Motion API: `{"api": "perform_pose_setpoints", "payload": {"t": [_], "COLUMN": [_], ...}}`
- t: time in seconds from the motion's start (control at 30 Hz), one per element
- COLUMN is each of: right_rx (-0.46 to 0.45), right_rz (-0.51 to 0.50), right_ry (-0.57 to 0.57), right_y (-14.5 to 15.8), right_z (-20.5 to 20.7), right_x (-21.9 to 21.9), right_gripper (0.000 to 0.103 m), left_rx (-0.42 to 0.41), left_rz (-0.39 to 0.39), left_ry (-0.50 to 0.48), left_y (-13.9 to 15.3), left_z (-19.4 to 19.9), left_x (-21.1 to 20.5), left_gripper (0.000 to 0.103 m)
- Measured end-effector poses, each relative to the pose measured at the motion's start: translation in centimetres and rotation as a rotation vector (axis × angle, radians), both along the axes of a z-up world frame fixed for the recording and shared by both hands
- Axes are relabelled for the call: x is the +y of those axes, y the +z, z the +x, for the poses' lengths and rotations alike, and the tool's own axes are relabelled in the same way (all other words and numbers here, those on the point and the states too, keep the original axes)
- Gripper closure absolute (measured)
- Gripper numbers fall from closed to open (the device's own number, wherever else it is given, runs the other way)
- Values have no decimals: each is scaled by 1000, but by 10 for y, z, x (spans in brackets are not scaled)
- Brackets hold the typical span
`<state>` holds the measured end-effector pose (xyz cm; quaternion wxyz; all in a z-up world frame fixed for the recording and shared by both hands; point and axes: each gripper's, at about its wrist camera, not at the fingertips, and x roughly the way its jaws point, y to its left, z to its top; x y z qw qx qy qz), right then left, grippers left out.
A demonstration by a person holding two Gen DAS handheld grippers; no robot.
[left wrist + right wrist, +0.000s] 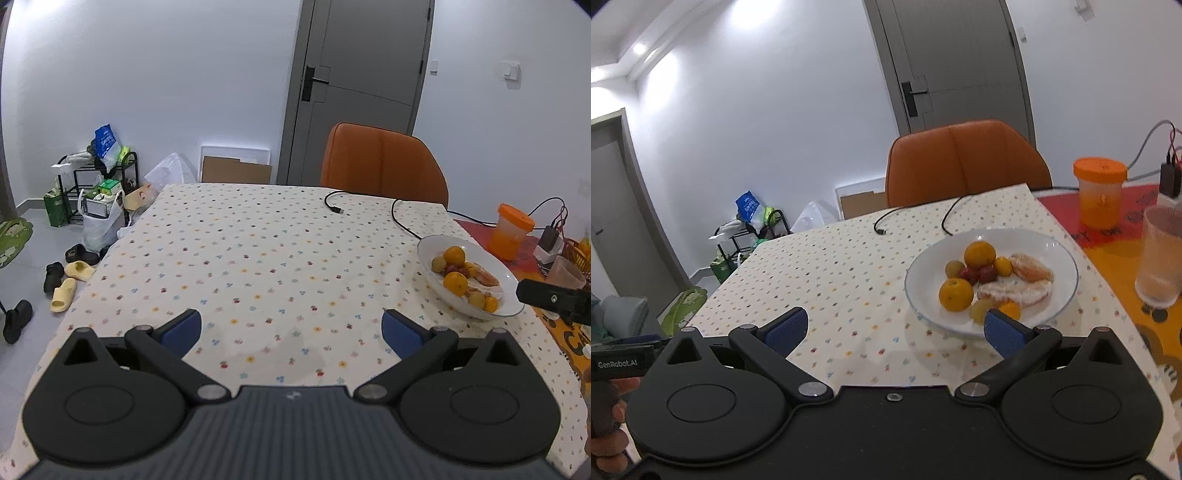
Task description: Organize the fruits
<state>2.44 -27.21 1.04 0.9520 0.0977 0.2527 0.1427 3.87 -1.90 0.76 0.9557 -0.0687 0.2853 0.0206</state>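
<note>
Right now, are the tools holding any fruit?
No. Both the left tool and the right tool are open and hold nothing; the fruit sits in the white plate.

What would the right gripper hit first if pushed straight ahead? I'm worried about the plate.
Probably bare tablecloth: the open right gripper points just left of the white plate of fruit. Only its right finger lines up with the plate's near rim, so that could clip it; depth is unclear.

Both tongs, left [291, 326] and right [895, 326], are black with blue ribbed pads [1003, 332] and silver pivot screws [212, 391].
</note>
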Motion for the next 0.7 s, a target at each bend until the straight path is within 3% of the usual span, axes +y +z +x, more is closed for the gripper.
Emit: {"api": "perform_pose_setpoints", "payload": {"t": [0.7], "right_rx": [3], "right_rz": [-41], "right_ry": [51], "right_y": [6], "right_z": [-37], "right_x": [13], "right_gripper": [0], "left_rx": [18], "left_rz": [23], "left_ry": [59], "left_y": [4], "left_z": [-46], "left_x": [17], "left_gripper": [0]}}
